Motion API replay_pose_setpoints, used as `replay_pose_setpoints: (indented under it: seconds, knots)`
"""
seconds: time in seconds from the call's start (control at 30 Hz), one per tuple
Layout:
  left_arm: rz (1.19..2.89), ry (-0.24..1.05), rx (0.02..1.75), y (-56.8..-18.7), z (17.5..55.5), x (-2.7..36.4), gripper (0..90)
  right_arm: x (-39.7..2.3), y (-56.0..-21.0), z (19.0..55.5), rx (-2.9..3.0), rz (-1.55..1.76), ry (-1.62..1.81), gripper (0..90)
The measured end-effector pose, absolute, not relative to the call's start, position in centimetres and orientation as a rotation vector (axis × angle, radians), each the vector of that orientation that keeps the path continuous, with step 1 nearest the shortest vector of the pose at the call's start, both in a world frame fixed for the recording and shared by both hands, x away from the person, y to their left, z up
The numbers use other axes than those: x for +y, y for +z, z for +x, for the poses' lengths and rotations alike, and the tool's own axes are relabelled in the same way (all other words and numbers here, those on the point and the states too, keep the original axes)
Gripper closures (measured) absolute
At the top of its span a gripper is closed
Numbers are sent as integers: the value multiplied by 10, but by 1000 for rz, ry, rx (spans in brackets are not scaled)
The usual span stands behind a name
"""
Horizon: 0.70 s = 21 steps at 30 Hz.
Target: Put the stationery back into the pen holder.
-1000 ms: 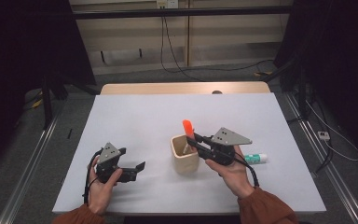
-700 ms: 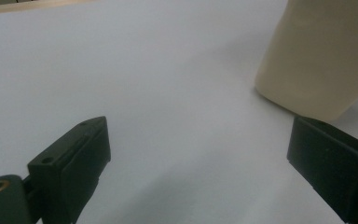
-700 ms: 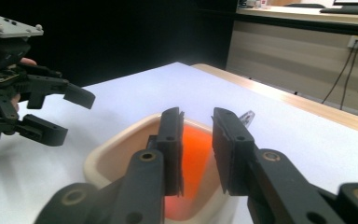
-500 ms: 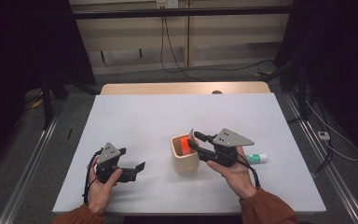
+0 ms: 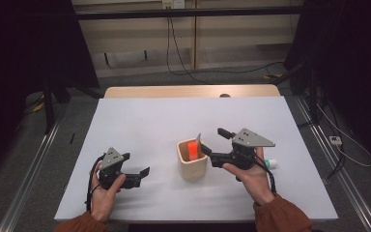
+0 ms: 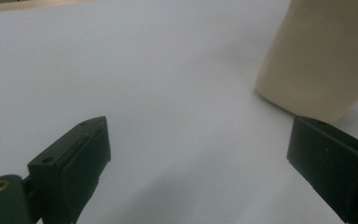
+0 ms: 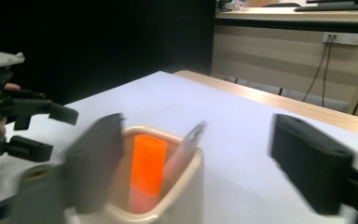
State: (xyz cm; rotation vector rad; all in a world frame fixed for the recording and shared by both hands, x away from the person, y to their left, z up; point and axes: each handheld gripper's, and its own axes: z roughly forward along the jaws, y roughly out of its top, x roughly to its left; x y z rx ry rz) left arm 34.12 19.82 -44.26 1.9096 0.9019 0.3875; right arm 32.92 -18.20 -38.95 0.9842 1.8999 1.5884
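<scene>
Beside the open right claw, orange marker in cup.

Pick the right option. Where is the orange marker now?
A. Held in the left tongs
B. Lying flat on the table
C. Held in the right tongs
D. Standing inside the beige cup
D: the orange marker stands inside the beige cup, clear of the open right tongs.

Around the white counter

A white counter carries the work, with a bare wooden strip along its far edge. Near its right edge lies a small white tube with a green end. Beyond, black cables trail over the grey floor before a beige wall panel. A wall socket sits farther off.
</scene>
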Motion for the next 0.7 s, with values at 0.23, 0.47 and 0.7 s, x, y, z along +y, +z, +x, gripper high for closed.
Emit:
replay_pose_setpoints:
  seconds: [0.23, 0.47, 0.7]
  knots:
    - [1907, 383, 913, -443, 342, 199, 59, -197, -387, 330, 1939, 998, 1532, 52]
    - [1913, 382, 920, -444, 342, 199, 59, -214, -392, 331, 1980, 1059, 1466, 64]
    - [1913, 376, 923, -444, 342, 199, 59, -228, -395, 334, 1998, 1146, 1444, 84]
